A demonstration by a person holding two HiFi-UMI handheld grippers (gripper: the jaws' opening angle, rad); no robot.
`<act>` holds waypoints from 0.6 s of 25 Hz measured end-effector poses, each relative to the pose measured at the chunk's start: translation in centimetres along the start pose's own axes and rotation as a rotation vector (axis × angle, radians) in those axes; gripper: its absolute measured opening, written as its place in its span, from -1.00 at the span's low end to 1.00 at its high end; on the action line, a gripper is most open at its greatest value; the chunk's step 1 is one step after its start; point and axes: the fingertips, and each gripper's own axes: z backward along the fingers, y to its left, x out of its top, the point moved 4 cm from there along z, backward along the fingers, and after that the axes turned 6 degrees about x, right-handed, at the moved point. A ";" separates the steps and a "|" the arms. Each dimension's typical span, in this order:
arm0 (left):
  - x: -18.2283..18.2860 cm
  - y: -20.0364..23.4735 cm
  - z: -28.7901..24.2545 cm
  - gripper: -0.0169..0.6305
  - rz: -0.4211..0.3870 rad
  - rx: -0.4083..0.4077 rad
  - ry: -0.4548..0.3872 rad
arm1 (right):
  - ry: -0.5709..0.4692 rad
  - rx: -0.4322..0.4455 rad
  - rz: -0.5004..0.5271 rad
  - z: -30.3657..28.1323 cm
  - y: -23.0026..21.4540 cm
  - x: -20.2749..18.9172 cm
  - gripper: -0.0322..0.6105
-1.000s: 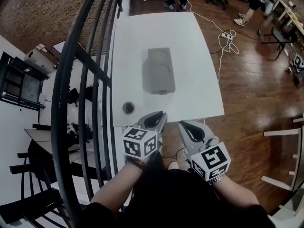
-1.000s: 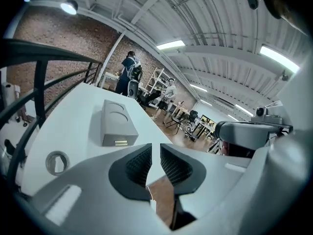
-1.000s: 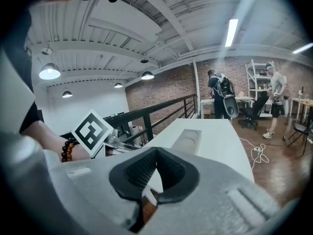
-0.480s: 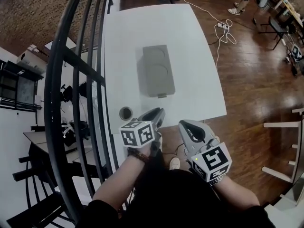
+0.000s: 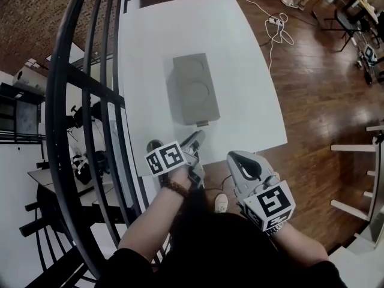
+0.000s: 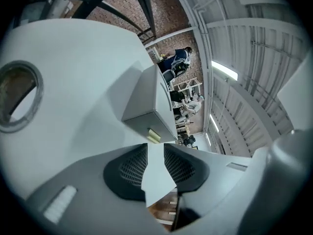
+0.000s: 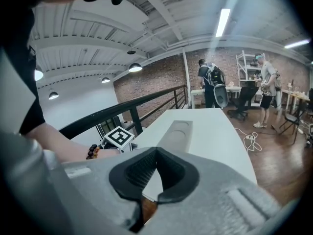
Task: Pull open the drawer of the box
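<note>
On the bench, upper centre of the head view: a grey box [image 5: 193,89] lies lengthwise on the white bench [image 5: 240,53], with two round dents in its top.
Drawer: it sits in the box's near end, which faces the bottom of the frame, and looks closed. A small pale tab [image 5: 203,123] sticks out at its lower edge.
Left hand-held gripper [image 5: 195,141]: it is at lower centre-left of the head view, over the bench's near edge, and points at the box's near end. Its jaws are spread and have just been opening. Only bare bench shows between them.
Left gripper view: the tab [image 6: 153,135] is just above the gap between the jaws [image 6: 155,153], near them but not touching.
Right hand-held gripper [image 5: 243,161]: it is at lower centre-right, just off the bench's near edge and well apart from the box. Its jaw tips are pressed together and pinch nothing.
Right gripper view: the box [image 7: 177,131] lies beyond the closed tips [image 7: 156,153].
Hole: a round opening [image 6: 17,97] in the bench shows at the left edge of the left gripper view.
Railing: dark curved bars [image 5: 90,101] run down the left side of the head view.
Floor: brown wood [image 5: 324,101] fills the right side, and a white cable [image 5: 273,26] lies on it at upper right.
</note>
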 end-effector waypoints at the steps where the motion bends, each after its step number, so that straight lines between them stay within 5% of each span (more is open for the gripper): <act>1: 0.5 0.0 -0.5 -0.58 0.022 -0.003 0.004 | 0.002 0.000 -0.002 -0.2 -0.3 0.4 -0.92; 15: 1.8 0.6 -2.6 -0.57 0.144 -0.037 0.019 | 0.003 -0.019 -0.022 -1.2 -1.3 0.9 -0.92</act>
